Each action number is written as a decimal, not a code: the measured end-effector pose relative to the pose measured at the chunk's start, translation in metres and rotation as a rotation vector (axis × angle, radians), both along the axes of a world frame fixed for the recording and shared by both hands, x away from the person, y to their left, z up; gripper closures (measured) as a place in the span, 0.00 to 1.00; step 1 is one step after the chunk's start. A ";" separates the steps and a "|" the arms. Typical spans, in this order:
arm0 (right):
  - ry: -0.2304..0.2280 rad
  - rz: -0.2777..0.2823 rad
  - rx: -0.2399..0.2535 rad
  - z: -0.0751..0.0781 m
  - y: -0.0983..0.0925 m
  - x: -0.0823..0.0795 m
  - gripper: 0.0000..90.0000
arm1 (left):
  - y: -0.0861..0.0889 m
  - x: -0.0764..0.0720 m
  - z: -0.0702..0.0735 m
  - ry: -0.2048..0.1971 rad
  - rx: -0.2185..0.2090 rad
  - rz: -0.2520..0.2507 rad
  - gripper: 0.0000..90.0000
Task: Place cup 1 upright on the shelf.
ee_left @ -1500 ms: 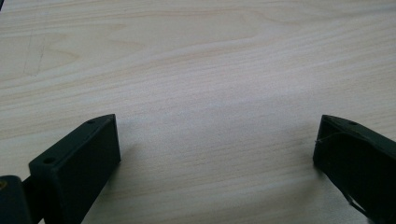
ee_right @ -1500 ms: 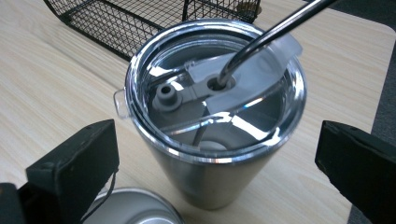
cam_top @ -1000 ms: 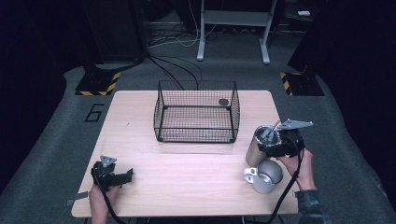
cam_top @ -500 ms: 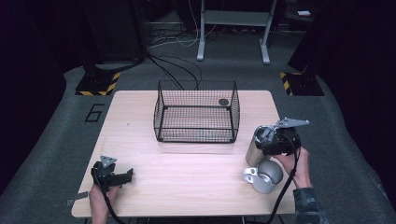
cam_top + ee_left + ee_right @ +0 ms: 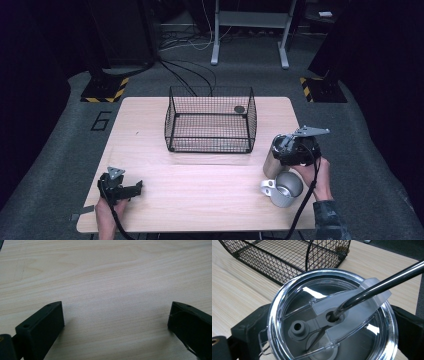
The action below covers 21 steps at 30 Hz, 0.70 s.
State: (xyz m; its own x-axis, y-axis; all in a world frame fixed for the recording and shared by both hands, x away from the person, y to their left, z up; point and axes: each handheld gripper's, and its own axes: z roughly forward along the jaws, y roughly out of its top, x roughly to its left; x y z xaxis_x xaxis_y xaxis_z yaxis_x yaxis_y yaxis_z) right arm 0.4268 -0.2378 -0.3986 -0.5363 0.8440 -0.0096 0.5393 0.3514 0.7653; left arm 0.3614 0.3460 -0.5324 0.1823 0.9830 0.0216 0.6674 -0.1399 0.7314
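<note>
Steel tumbler (image 5: 272, 159) stands upright between the jaws of my right gripper (image 5: 295, 150), its long axis straight up from the wooden table (image 5: 200, 180); I hold it clamped at the sides just under the rim. My right gripper view looks down on its clear plastic lid (image 5: 332, 317), and a dark metal straw (image 5: 382, 285) goes through the lid's hole and leans away up and to the right. Just behind that gripper, toward me, a steel mug (image 5: 282, 189) lies on its side with its handle pointing to the left of the gripper; my right hand (image 5: 317, 175) is just beside it. I cannot tell whether tumbler and mug touch.

Ahead and left of the right gripper sits a black wire basket (image 5: 210, 125), with bare table between it and the tumbler. A small dark round thing (image 5: 239, 109) lies in the basket's far right corner; it also shows through the mesh in the right gripper view.

My left gripper (image 5: 120, 186) is well apart, at the near left of the table, jaws spread wide with bare wood grain between them. From above, the lid and straw are hidden under the right gripper; its own camera shows them plainly.
</note>
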 end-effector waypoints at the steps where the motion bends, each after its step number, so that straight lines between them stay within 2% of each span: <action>1: 0.010 0.004 0.002 0.000 0.000 0.000 0.03 | 0.000 0.000 0.000 0.000 -0.001 0.000 0.01; 8: 0.007 0.000 -0.007 0.000 0.001 0.001 0.03 | 0.000 0.000 0.000 0.005 -0.004 -0.002 0.01; 21: 0.002 -0.008 0.009 0.000 0.000 0.000 0.04 | 0.000 0.000 0.000 0.006 -0.005 -0.001 0.01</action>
State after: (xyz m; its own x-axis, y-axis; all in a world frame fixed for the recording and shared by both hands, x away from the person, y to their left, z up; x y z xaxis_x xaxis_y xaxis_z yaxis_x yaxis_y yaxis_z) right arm 0.4272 -0.2383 -0.3987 -0.5294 0.8484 -0.0005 0.5439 0.3399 0.7672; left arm 0.3616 0.3464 -0.5322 0.1838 0.9828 0.0154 0.6715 -0.1370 0.7282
